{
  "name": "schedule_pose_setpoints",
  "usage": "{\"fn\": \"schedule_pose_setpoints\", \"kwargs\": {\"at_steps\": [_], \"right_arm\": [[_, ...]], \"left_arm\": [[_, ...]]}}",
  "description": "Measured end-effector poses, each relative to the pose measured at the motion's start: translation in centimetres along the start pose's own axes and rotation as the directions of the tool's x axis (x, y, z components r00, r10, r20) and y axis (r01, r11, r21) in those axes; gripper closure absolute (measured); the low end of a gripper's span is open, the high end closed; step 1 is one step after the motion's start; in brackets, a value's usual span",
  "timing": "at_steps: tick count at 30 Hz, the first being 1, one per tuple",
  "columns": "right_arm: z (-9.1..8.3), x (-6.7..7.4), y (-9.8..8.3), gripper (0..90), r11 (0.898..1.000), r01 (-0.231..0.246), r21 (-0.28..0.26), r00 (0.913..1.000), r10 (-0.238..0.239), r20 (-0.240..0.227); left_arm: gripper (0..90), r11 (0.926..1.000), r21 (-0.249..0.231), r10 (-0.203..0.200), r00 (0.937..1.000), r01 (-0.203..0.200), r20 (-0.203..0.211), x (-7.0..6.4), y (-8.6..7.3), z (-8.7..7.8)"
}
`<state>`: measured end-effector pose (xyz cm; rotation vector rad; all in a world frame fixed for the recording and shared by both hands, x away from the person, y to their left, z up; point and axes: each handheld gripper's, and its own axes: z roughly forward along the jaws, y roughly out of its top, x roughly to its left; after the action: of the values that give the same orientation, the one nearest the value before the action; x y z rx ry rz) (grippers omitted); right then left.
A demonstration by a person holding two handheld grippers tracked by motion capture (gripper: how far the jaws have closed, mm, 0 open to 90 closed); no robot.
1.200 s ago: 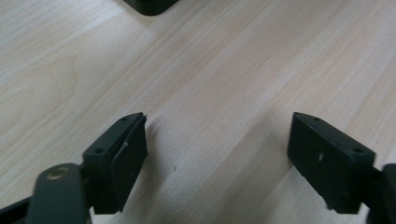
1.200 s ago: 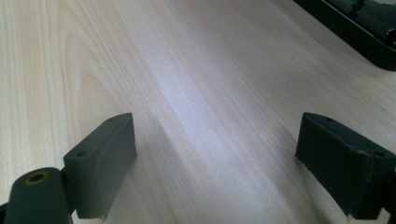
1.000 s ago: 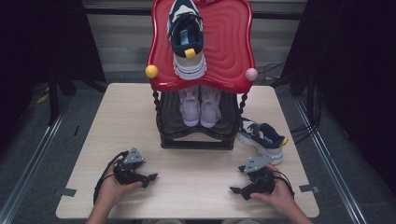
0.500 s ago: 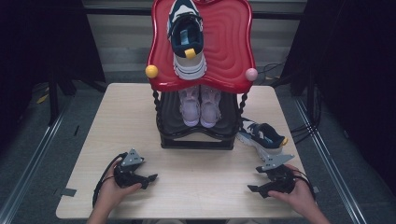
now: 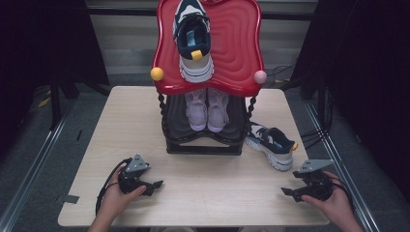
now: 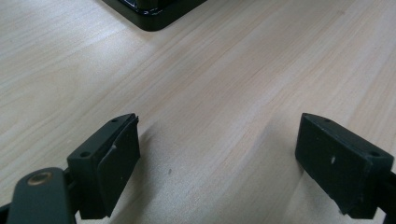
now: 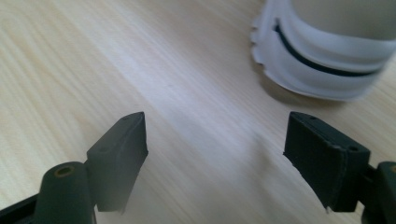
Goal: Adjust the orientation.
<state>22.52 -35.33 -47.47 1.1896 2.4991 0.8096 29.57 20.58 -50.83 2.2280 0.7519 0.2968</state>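
A navy and white sneaker [image 5: 270, 145] lies on the table right of the shoe rack; its white sole [image 7: 322, 60] shows in the right gripper view, beyond the jaws. My right gripper [image 5: 287, 192] [image 7: 217, 149] sits near the table's front right corner, open. Its jaws have just been closing a little, with nothing between them. My left gripper [image 5: 155, 184] [image 6: 217, 154] rests open at the front left over bare wood. A matching sneaker [image 5: 193, 41] sits on the rack's red top shelf [image 5: 237, 48]. A pale pink pair [image 5: 208, 108] stands on the lower shelf.
The rack's black base [image 5: 203, 145] [image 6: 149, 11] stands mid-table behind both grippers. Yellow [image 5: 156, 74] and pink [image 5: 260, 77] balls cap the red shelf's front corners. The wooden table [image 5: 217, 188] lies bare between my hands. Cables trail off the right side.
My right hand has moved right along the front edge, past the sneaker on the table. The left hand has stayed put.
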Motion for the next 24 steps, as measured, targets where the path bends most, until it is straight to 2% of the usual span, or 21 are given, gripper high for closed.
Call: {"fn": "schedule_pose_setpoints", "kwargs": {"at_steps": [5,8,11,14,17,20,24], "right_arm": [[-0.2,-1.5,0.3,19.5,1.0,-0.024,0.016,0.9983,0.023,0.054],[0.1,-2.4,0.9,19.5,0.999,-0.039,-0.006,0.997,0.039,0.067],[0.8,-3.0,1.6,19.4,0.999,-0.035,0.003,0.9965,0.035,0.076],[1.4,-3.1,2.3,19.5,0.999,-0.047,0.001,0.997,0.047,0.062],[1.8,-3.1,2.8,18.9,1.0,-0.021,0.006,0.9979,0.021,0.062],[1.8,-3.0,2.8,20.4,0.999,-0.04,-0.016,0.9987,0.041,0.032],[1.9,-2.0,2.9,21.9,1.0,-0.016,-0.025,0.9998,0.017,0.006]], "left_arm": [[13.3,1.0,0.0,0.0,1.0,0.0,0.0,0.0,0.0,0.0],[13.3,1.0,0.0,0.0,1.0,0.0,0.0,0.0,0.0,0.0],[13.3,1.0,0.0,0.0,1.0,0.0,0.0,0.0,0.0,0.0],[13.3,1.0,0.0,0.0,1.0,0.0,0.0,0.0,0.0,0.0],[13.2,1.0,0.0,0.0,1.0,0.0,0.0,0.0,0.0,0.0],[13.1,1.0,0.0,0.0,1.0,0.0,0.0,0.0,0.0,0.0],[13.1,1.0,0.001,0.0,1.0,0.0,0.001,0.0,0.0,0.0]]}}
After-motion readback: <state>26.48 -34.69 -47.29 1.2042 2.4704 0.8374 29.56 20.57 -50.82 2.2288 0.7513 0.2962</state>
